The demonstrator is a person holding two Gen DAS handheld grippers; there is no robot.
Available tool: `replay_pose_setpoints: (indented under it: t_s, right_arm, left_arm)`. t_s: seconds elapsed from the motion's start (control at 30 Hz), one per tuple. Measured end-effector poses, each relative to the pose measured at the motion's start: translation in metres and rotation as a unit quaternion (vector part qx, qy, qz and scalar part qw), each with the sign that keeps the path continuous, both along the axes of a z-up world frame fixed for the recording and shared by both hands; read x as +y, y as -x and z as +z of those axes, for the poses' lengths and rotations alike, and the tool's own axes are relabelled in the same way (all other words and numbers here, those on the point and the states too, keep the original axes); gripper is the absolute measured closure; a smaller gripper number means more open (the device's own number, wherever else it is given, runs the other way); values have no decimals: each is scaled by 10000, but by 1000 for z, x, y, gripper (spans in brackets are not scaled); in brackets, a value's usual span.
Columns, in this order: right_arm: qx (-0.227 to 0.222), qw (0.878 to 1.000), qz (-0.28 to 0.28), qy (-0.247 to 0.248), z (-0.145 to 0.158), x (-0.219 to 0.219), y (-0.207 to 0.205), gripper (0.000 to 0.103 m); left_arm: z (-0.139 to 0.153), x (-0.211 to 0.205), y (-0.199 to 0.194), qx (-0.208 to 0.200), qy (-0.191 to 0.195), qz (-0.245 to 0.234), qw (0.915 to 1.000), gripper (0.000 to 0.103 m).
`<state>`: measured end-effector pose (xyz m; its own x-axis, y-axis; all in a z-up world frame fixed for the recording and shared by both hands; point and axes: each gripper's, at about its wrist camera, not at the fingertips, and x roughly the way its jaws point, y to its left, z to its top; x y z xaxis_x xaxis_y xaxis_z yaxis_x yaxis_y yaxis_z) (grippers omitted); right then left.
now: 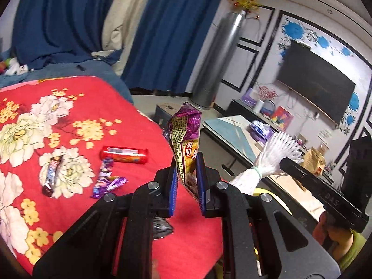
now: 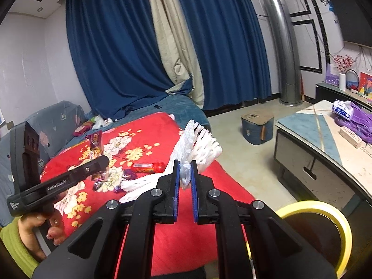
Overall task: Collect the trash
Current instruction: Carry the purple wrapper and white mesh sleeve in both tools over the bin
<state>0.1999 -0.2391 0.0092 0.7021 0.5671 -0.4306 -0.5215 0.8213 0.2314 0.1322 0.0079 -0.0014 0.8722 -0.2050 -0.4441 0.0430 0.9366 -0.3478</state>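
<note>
4 wrappers (image 1: 121, 154), 2 foam nets (image 2: 200, 139).

Blue curtains (image 2: 130, 53) far ahead of claw; silver column (image 2: 284, 53) ahead-right, TV (image 1: 318, 79) beyond. Low table (image 2: 309, 125) right. Blue box, maybe a stool (image 2: 257, 126), between.

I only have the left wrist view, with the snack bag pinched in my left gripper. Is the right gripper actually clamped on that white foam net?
Observer: Yes. In the right wrist view, the right gripper has both blue pads shut on the white foam net, which fans out above them.
Operator: Where's the bin? I only catch a sliver of yellow.
Observer: A yellow-rimmed bin sits low and to the right of the right gripper, just off the edge of the red blanket.
</note>
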Motion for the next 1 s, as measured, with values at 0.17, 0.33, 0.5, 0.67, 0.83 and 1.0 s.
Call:
replay_pose_setpoints:
  t_s: [0.17, 0.33, 0.5, 0.67, 0.83, 1.0]
  right_arm:
    - [-5, 9998, -206, 67, -5, -20, 7, 94]
    - [-83, 9992, -361, 167, -7, -37, 12, 94]
    - [-135, 9979, -554, 297, -11, -57, 17, 94]
    - [-180, 9961, -773, 398, -15, -75, 22, 94]
    - [-102, 9936, -1036, 431, -20, -97, 24, 94]
    - [-6, 9904, -1280, 523, -29, -117, 26, 94]
  left_arm:
    - [-2, -19, -1, 12, -97, -256, 9996, 94]
    - [-5, -36, -2, 23, -171, -495, 9986, 94]
    - [-7, -55, -2, 14, -245, -763, 9968, 94]
    - [-11, -74, -2, 30, -316, -1015, 9943, 94]
    - [-16, -94, -3, 61, -387, -1273, 9911, 94]
    - [-23, -115, -5, 131, -470, -1559, 9866, 94]
